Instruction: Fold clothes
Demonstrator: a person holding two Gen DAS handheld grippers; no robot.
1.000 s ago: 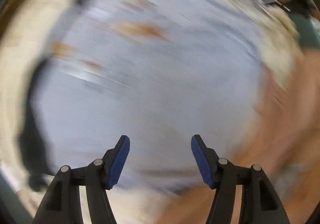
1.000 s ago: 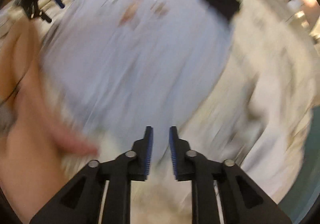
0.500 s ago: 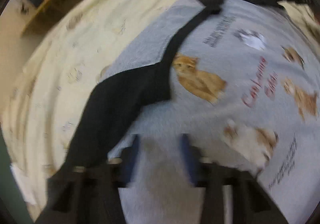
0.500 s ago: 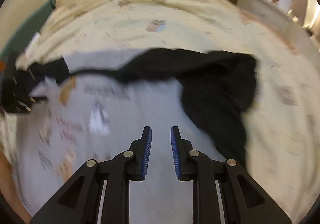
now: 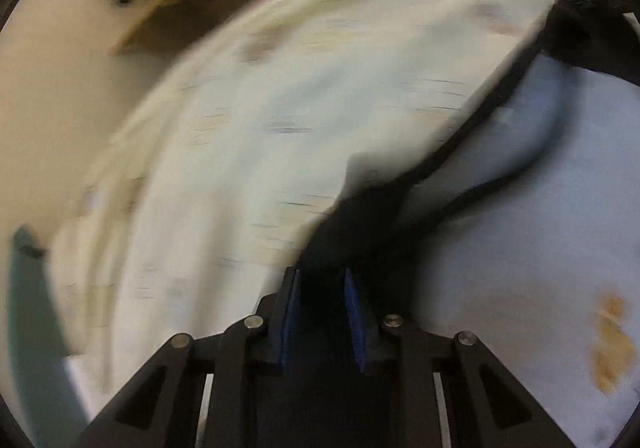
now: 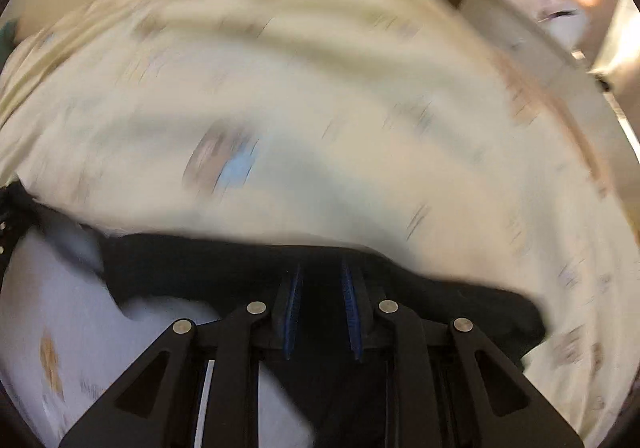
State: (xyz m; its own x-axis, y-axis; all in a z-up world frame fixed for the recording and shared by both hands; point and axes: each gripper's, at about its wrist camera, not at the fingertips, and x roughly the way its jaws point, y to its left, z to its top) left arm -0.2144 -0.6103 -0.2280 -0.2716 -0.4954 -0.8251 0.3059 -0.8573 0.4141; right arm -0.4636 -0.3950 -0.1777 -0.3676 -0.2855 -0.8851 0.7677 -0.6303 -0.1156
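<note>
1. Black sleeve fabric is filling the narrow gap between the blue pads of your left gripper (image 5: 320, 312); its fingers are drawn close and appear to be pinching that left black sleeve (image 5: 352, 232), though blur is hiding the actual contact

2. Your right gripper (image 6: 320, 312) is sitting the same way, fingers nearly together with the right black sleeve (image 6: 440, 304) bunched between and around them, so it looks to be nipping the cloth too

3. Both sleeves are belonging to one pale grey long-sleeved shirt with orange printed figures (image 5: 540, 248), which is lying on the cream patterned bedsheet (image 5: 280, 108)

4. From your left gripper the grey body is lying off to the right, with a black seam (image 5: 480, 120) running away up and to the right toward the collar end; from your right gripper the body (image 6: 60, 308) is lying off to the left

5. So the shirt's body is sitting between your two hands, each holding an outer sleeve, neither clearly nearer; I judge any fold is turning on carrying the sleeves inward across the body. Whether you are spreading the shirt flat or closing a fold, the blurred frames are not settling
</note>
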